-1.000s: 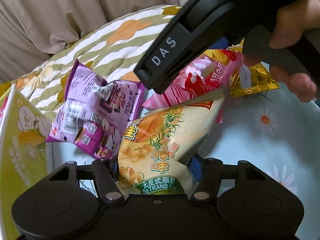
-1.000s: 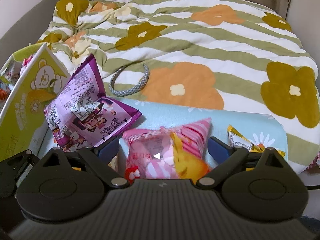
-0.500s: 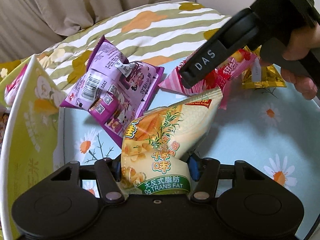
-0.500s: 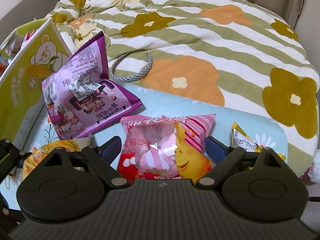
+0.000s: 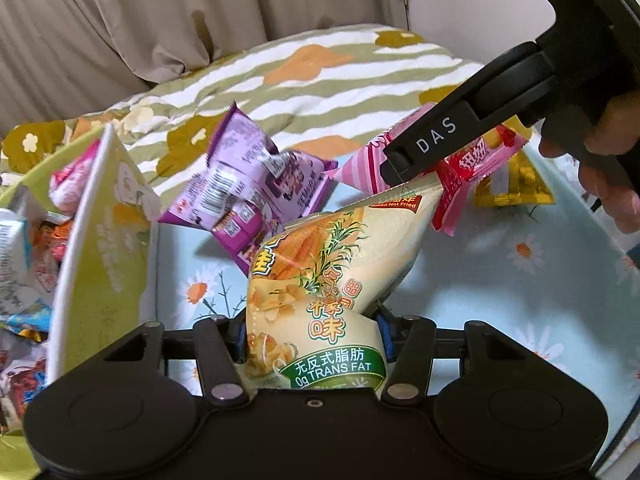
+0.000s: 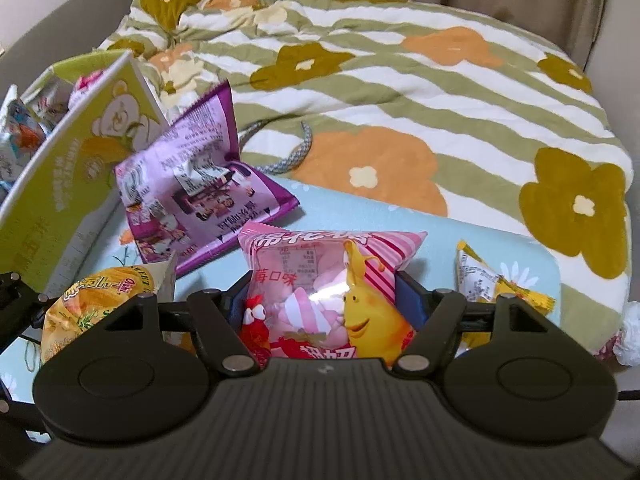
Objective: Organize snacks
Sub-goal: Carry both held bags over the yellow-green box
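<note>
A: Quick status. Your left gripper (image 5: pixel 310 332) is clamped on the yellow corn-snack bag (image 5: pixel 320 280), bag's long axis running up and away from you, top corner nearly under the right tool. Your right gripper (image 6: pixel 320 308) is clenched on the pink marshmallow bag (image 6: pixel 324 280), held upright-ish, print facing the cam.

B: Where's the drop?

A: I'd judge the green box (image 5: pixel 100 240) off to your left; other snack packs already show inside it. Its tall flap stands btwn you and the interior, so that wall is the thing to clear. Left gripper is nearer, box sits just beside it. The right one has to cross over.

B: Room to move?

A: Tight in the middle. The purple bag (image 6: pixel 200 200) lies folded on the blue daisy mat (image 5: pixel 500 300), right btwn both grippers and the box, leaning near the flap. A small yellow packet (image 6: pixel 492 284) sits to your right on the mat, near its edge. Both bags look lifted off the mat, but can't tell how far.

B: So?

A: Prob. go left first, lift over the flap, then let the right follow so the tools don't cross. Watch the floppy bag top brushing the right gripper's arm.
</note>
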Tool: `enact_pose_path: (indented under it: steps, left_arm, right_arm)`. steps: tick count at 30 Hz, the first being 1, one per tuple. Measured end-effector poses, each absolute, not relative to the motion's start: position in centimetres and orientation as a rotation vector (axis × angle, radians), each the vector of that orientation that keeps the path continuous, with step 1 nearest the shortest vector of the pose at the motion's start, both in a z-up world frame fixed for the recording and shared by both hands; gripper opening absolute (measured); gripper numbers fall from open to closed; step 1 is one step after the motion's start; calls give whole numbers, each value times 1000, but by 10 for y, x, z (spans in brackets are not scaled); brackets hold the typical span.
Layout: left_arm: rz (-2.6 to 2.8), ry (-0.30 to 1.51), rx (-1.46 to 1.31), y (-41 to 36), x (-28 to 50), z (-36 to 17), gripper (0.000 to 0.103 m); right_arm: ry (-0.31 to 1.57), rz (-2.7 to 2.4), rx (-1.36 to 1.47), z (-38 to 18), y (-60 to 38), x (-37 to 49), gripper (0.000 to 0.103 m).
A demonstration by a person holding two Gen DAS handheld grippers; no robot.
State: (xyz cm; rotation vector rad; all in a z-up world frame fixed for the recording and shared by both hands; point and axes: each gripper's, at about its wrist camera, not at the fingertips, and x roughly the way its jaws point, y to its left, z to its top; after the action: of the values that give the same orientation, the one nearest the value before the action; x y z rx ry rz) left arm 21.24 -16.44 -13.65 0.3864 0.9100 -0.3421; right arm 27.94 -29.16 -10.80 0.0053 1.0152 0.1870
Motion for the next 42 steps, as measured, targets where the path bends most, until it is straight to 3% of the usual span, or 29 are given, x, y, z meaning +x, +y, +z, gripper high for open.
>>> enact_pose_path:
  steps: [10,24,42]
  left_arm:
    - [-258,803,286,-128,187,-74,59]
    - [-74,675,193,7,183,5,59]
    - [-160,747,229,137,266,-9,60]
  right_arm:
    - [901,188,39,-42,-274,251,86]
    - [738,230,77,36,-172,219,86]
    - [702,145,171,51,-11,227,87]
